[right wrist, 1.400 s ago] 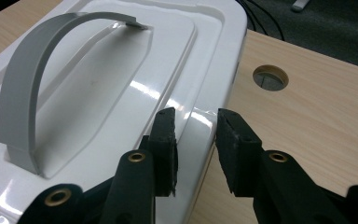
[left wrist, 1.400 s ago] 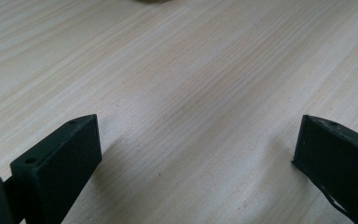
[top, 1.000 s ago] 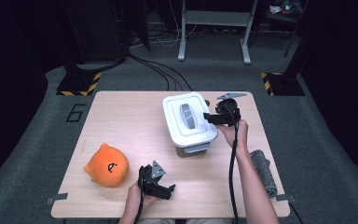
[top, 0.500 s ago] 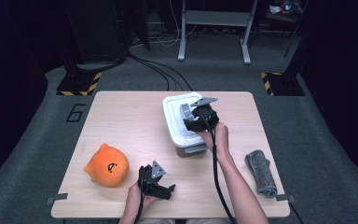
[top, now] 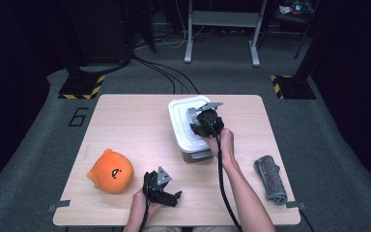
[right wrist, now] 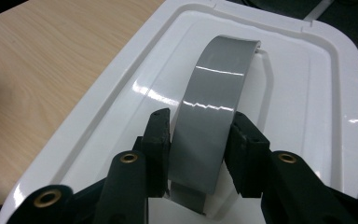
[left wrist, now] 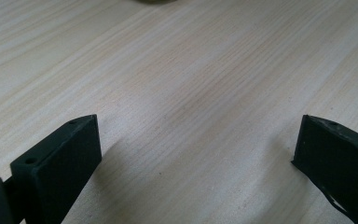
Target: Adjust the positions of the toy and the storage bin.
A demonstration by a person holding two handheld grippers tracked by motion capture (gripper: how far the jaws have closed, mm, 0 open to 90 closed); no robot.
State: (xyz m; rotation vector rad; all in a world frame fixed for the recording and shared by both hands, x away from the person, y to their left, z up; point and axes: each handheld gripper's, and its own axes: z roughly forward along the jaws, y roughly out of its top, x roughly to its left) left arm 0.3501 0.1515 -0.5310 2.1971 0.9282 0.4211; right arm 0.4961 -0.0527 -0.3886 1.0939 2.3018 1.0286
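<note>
Now: the person works on the white box (top: pixel 189 126), and every place below is told from that box.
Box place: it sits on the counter (top: pixel 135 130), near the far side and a little right of the middle.
Box look: shiny white lid (right wrist: pixel 303 93) with round corners, on a darker see-through tub.
Handle: a grey curved handle (right wrist: pixel 219 98) arches over the middle of the lid. Its long way runs the same way as the box's long way.
Right gripper (right wrist: pixel 198 154): it is on top of the box. Its fingers (right wrist: pixel 157 140) have just been closing and now squeeze the near end of the handle, one finger on each side.
Key thing: the handle is right between the fingers, so a lift would likely go straight up from the box.
Left gripper (top: pixel 166 186): it rests low near the counter's front edge, well apart from the box. Its fingers (left wrist: pixel 70 158) are wide open and hold nothing.
Nearer hand: the right one.
Other things: an orange plush toy (top: pixel 110 171) far to the box's left and nearer the person, and a rolled grey cloth (top: pixel 270 178) to its right.
</note>
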